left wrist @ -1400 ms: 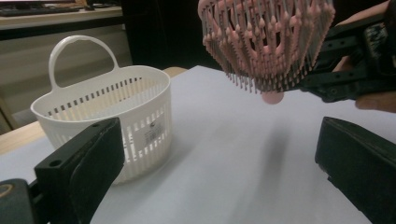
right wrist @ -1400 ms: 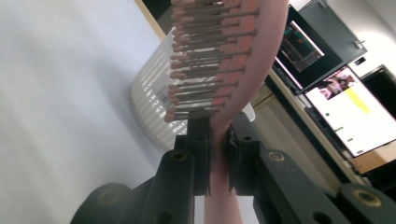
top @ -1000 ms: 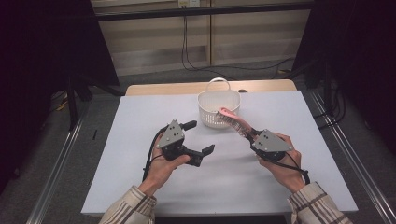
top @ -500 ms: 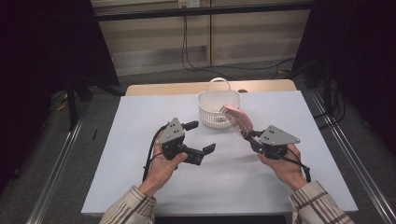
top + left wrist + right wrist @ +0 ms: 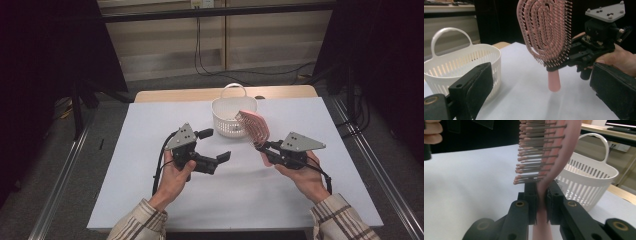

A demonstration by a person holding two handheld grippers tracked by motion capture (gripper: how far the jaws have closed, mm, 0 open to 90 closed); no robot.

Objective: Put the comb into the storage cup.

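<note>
Right tool [image 5: 261,146] is clamping the pink plastic bristle hairbrush [image 5: 253,128] at its neck, so I'd be tipping it toward the white slotted plastic basket [image 5: 231,119] at 11 o'clock, left tool [image 5: 216,145] idling wide open.

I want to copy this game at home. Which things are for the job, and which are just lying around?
For the job:
- pink hairbrush, clamped in the right tool
- white basket, empty beside it
- left tool, open, holding nothing

Just around:
- white table they work on
- cables on the floor behind
</note>
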